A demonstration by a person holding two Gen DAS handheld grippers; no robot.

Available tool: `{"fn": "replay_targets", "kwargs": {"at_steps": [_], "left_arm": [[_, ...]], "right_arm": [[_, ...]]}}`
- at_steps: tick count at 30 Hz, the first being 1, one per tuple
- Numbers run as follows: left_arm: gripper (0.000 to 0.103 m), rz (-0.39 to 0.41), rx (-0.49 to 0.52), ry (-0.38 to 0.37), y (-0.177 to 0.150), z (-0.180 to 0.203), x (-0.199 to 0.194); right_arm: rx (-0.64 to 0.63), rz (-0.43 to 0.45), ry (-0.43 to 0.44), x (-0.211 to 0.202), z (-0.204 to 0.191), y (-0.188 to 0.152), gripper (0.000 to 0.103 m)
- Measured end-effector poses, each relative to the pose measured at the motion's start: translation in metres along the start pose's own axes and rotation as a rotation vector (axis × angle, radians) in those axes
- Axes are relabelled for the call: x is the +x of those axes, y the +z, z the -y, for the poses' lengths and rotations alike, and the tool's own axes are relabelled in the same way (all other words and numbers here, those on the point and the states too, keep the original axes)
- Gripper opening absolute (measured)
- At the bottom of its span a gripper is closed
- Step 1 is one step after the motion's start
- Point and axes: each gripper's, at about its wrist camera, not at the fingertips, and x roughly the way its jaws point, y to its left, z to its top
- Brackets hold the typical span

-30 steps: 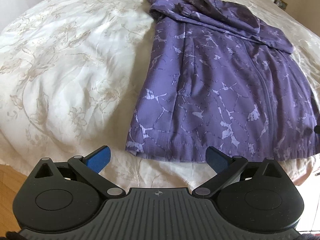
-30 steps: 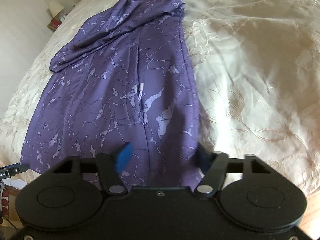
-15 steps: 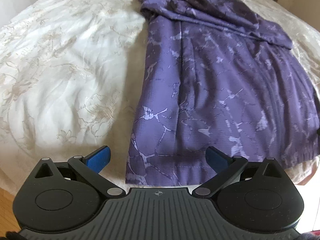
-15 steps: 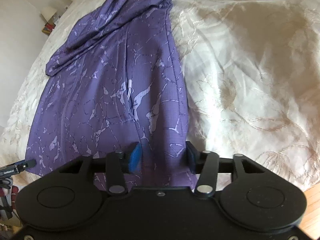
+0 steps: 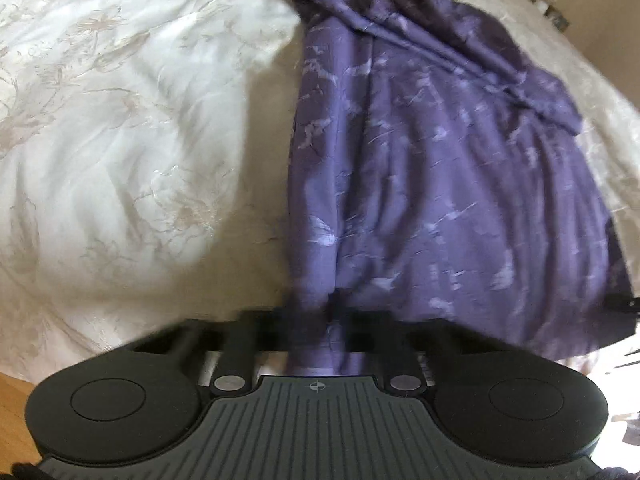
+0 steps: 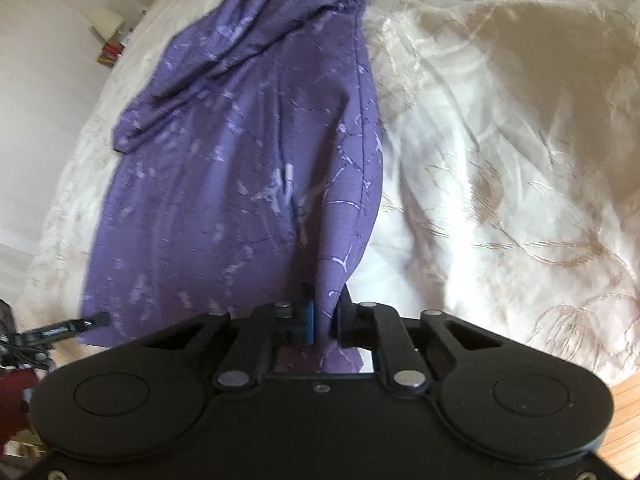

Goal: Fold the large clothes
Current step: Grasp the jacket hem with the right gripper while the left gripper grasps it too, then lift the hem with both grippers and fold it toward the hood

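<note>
A purple garment (image 5: 432, 184) with a pale cracked pattern lies lengthwise on the cream bedspread (image 5: 120, 152). My left gripper (image 5: 316, 320) is shut on its near hem at the left corner; the cloth bunches between the jaws. In the right wrist view the same garment (image 6: 248, 168) runs away from me, and my right gripper (image 6: 324, 320) is shut on the hem at its right corner, with cloth gathered between the blue pads (image 6: 308, 318). The sleeves lie folded across the garment's far end. The left view is blurred.
The embroidered bedspread (image 6: 500, 160) spreads wide on both sides of the garment. A wooden floor (image 5: 16, 384) shows below the bed's near edge. A lamp and books (image 6: 110, 36) stand beside the bed at the far left.
Both grippers have moved forward onto the near hem and closed on it. They were open before. The cloth now bunches and lifts at both near corners.
</note>
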Motion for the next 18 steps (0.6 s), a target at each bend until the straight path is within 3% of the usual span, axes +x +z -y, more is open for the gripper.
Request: {"fn": "replay_targets", "kwargs": {"at_steps": [6, 9, 18], "left_arm": [[0.005, 0.065, -0.209, -0.139, 0.019, -0.016, -0.036], [0.005, 0.124, -0.263, -0.179, 0.040, -0.020, -0.055], [0.006, 0.341, -0.317, -0.301, 0.143, -0.009, -0.070]], "right_arm": [[0.051, 0.057, 0.122, -0.038, -0.003, 0.017, 0.014], [0.073, 0.118, 0.163, -0.055, -0.009, 0.033, 0.014], [0.130, 0.345, 0.229, -0.060, -0.037, 0.122, 0.014]]}}
